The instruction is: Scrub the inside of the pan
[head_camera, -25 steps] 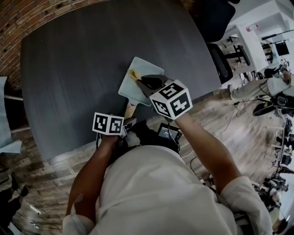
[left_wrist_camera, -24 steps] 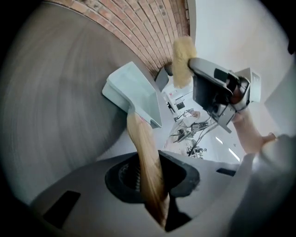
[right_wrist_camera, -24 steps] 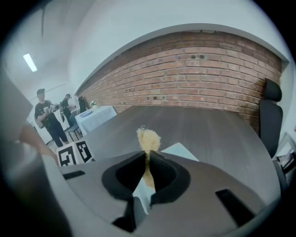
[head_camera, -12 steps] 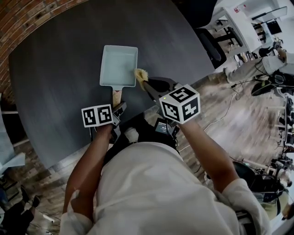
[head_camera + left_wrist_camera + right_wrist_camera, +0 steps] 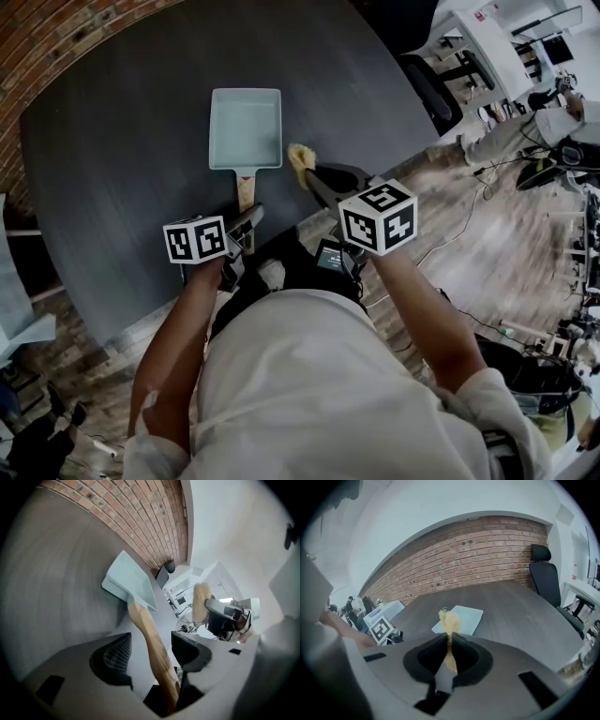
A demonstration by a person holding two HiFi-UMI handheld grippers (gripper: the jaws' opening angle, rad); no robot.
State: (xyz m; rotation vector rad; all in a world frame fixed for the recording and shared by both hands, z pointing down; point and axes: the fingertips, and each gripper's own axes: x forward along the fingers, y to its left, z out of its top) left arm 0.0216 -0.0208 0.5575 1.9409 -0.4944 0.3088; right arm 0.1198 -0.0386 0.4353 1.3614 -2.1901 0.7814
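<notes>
Since a second ago the pan has swung from a slant to lie square in the upper middle of the head view. The scrubber has come off its inside and is now held just beside its lower right corner.

Nearest, at centre left, the left tool has just been opening. In its own view the jaws stand spread, with the wooden handle running up between them and neither pad pressing on it. To its right, the right tool is pressed together on the scrubber's lower end, and the yellowish tuft sticks out past the tips, apart from the pan. Beyond them the pan rests flat on the dark surface, its handle pointing back at the person and its pale blue inside bare. Farther off are a brick wall and an office chair.

By its looks the pan is rigid and fairly light, with a smooth coating. It would likely skate on the surface under scrubbing unless steadied, and the wooden handle, about mid-length, is the place to take hold. The scrubber seems soft and fibrous and should flatten under pressure, so it wants a pinch low on its body.
</notes>
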